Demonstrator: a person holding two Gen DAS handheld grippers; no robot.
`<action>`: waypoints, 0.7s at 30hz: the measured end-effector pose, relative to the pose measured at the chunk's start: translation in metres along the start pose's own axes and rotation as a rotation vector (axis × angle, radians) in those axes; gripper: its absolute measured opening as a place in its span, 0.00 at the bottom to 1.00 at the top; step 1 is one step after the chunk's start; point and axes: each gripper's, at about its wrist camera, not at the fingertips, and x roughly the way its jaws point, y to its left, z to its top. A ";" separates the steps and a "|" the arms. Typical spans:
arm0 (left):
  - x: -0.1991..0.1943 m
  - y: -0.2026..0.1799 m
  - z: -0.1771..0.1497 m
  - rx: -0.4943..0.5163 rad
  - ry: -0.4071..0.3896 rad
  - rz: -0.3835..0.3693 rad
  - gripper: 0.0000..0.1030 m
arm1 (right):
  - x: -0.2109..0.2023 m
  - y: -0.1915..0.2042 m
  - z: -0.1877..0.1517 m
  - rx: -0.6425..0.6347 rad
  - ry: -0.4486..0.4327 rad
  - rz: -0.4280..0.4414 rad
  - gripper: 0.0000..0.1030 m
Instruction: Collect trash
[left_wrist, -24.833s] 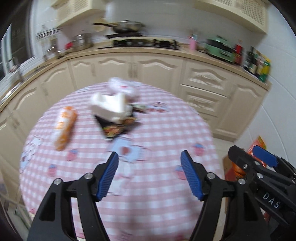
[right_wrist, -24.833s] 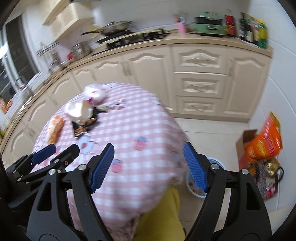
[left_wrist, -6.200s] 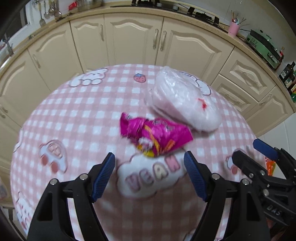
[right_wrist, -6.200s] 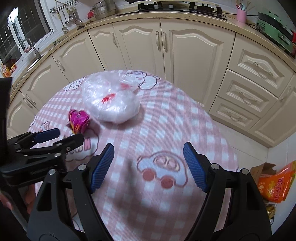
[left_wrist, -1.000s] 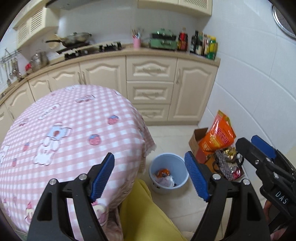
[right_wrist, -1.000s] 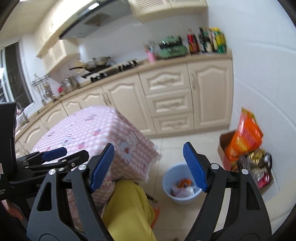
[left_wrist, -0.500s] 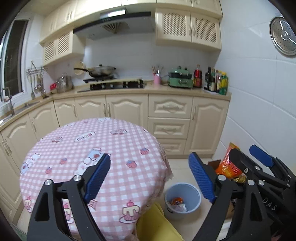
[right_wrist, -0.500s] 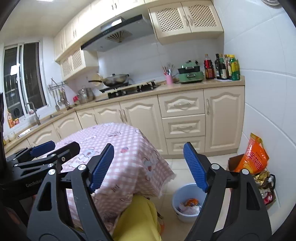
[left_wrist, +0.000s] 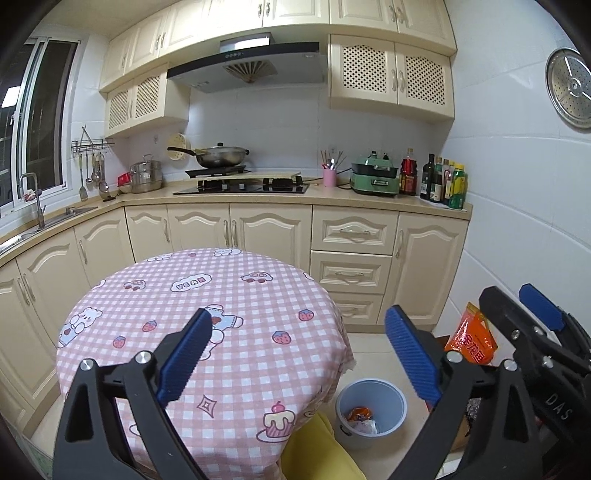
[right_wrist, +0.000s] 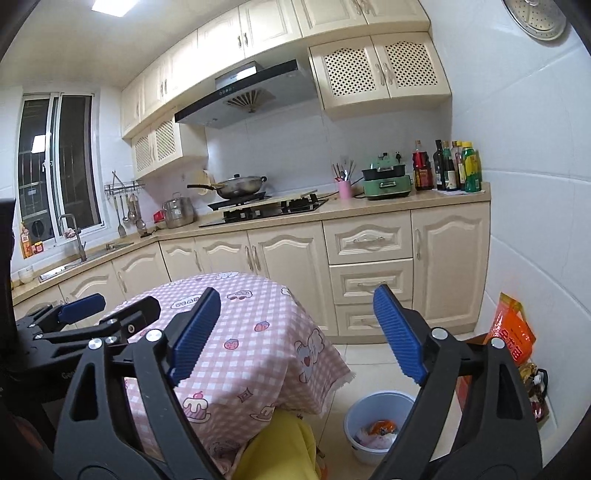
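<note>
The round table with the pink checked cloth (left_wrist: 229, 295) (right_wrist: 258, 332) carries no loose items that I can see. A pale blue bin (left_wrist: 371, 397) (right_wrist: 380, 406) stands on the floor to the right of the table and holds an orange wrapper (left_wrist: 357, 413) (right_wrist: 384, 428) and whitish trash. My left gripper (left_wrist: 295, 354) is open and empty, raised over the table's near edge. My right gripper (right_wrist: 295, 332) is open and empty, held up to the right of the table; it also shows at the right in the left wrist view (left_wrist: 535, 332).
Cream cabinets (left_wrist: 273, 232) and a counter with a hob, wok (left_wrist: 221, 155) and bottles (left_wrist: 443, 181) run along the back. An orange bag (left_wrist: 471, 339) (right_wrist: 513, 328) and a box of packets sit on the floor by the right wall. Yellow clothing (right_wrist: 277, 450) is below me.
Both cameras have tilted up and pulled back over the last second, bringing the wall cabinets and hood into view. The bin has dropped lower in both views. Both grippers stay open and empty.
</note>
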 end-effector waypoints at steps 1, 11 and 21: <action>-0.001 0.001 0.000 -0.004 -0.003 0.004 0.90 | 0.000 0.000 0.000 0.000 -0.002 0.003 0.81; -0.004 0.005 -0.001 -0.023 -0.009 0.010 0.90 | 0.000 -0.003 -0.003 -0.005 0.005 -0.010 0.82; -0.003 0.003 -0.004 -0.024 0.002 0.000 0.91 | 0.005 -0.007 -0.009 -0.006 0.032 -0.007 0.83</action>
